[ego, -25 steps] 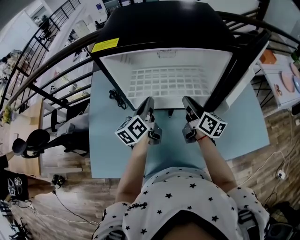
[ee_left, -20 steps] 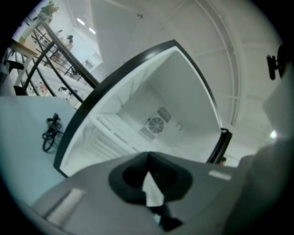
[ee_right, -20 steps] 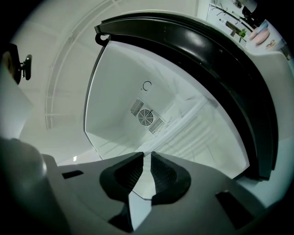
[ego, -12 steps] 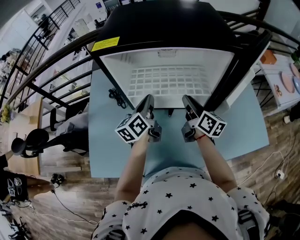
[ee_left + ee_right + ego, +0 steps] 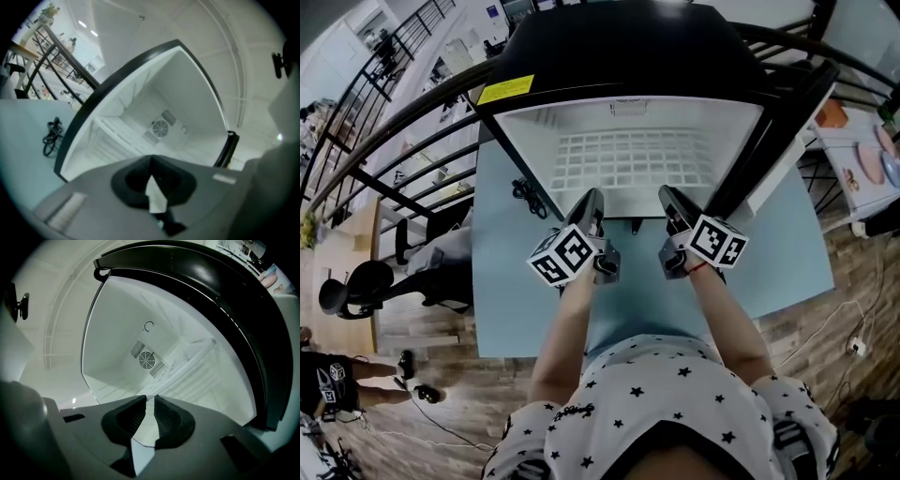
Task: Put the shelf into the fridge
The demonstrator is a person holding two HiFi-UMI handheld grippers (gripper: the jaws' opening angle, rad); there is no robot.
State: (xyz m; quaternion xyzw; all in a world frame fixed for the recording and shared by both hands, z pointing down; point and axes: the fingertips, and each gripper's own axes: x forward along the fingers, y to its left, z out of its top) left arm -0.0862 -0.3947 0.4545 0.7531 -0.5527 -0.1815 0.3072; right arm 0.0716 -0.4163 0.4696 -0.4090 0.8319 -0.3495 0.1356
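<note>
A black mini fridge [image 5: 619,47] stands on the light blue table [image 5: 511,281], its door [image 5: 787,131] swung open to the right. The white inside holds a wire grid [image 5: 633,159] and a fan at the back [image 5: 147,359]. The shelf is a clear glass pane [image 5: 140,427] lying level at the fridge mouth. My left gripper [image 5: 593,199] is shut on its front edge, which shows as a pale sliver [image 5: 154,197] between the pads. My right gripper [image 5: 667,197] is shut on the same edge, further right. Both point level into the opening.
A black cable [image 5: 528,197] lies coiled on the table left of the fridge. Dark railings [image 5: 412,122] run behind and to the left. A chair [image 5: 356,281] stands on the wood floor at left, and a side table with plates [image 5: 862,159] at right.
</note>
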